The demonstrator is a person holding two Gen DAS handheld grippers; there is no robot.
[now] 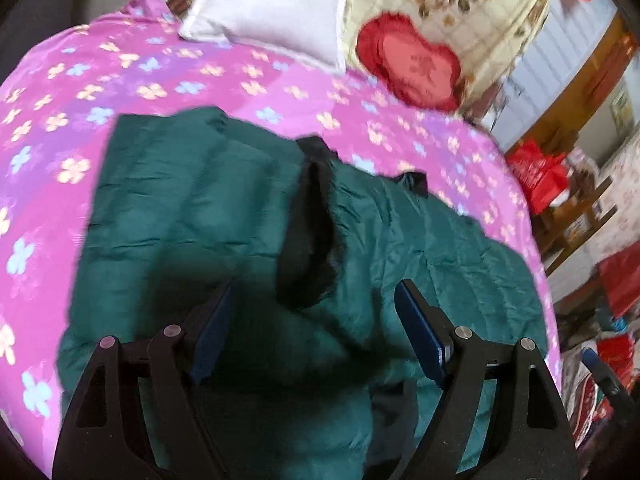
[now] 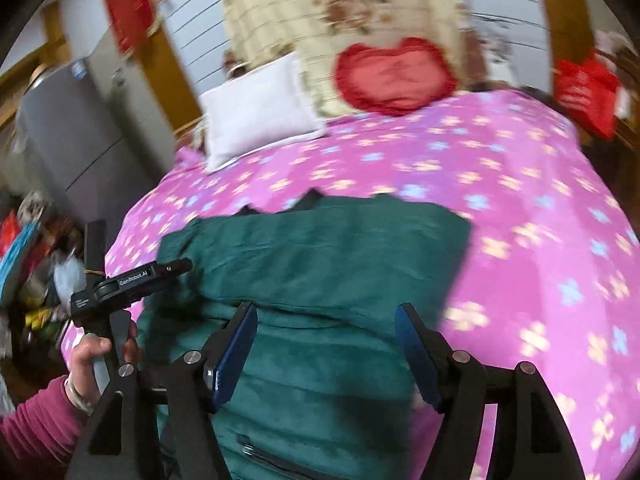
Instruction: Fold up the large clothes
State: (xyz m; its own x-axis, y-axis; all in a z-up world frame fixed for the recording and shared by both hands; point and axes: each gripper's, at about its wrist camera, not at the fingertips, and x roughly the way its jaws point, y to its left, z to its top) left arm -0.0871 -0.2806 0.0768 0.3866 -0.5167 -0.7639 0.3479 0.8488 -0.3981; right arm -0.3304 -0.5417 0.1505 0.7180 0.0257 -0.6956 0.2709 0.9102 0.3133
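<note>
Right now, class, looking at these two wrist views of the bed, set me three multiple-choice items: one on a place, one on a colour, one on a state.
1. Where does the dark green padded jacket lie?
A. on the floor
B. on the pink flowered bedspread
C. on a chair

2. What colour is the heart-shaped cushion?
A. red
B. blue
C. white

3. How is the right gripper?
A. shut on the jacket
B. shut on the white pillow
C. open, gripping nothing

Key: 1 B, pink flowered cloth shows round the jacket on every visible side. 2 A, it has a red frill and a lighter red middle. 3 C, its blue pads stand apart above the jacket.
</note>
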